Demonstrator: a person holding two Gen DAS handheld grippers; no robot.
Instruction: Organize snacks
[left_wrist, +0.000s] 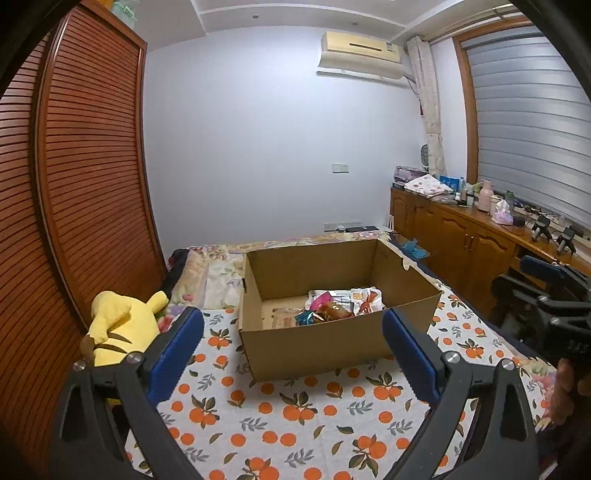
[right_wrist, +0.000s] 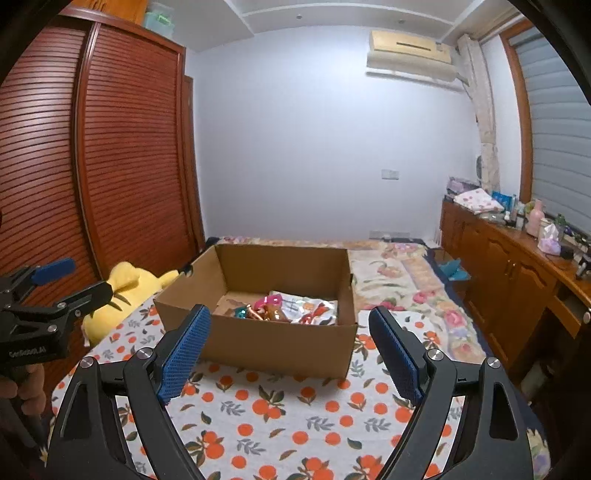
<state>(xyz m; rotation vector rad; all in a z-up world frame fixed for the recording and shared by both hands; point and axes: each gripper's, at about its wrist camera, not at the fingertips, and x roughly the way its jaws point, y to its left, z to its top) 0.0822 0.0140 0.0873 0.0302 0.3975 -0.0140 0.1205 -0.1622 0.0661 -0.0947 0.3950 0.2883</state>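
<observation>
Both tools (left_wrist: 293, 354) (right_wrist: 290, 350) hang spread before the snacks (right_wrist: 291, 310) box (right_wrist: 258, 347).

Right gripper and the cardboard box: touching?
Apart. In the left wrist view the right gripper hangs clear to the side of the cardboard box, with bedspread visible between them.

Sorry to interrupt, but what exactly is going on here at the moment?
A person is holding two grippers over a bed with an orange-print sheet. The left gripper and right gripper are both open and empty. The snack packets already lie inside the open cardboard box; a yellow plush toy sits beside it.
</observation>
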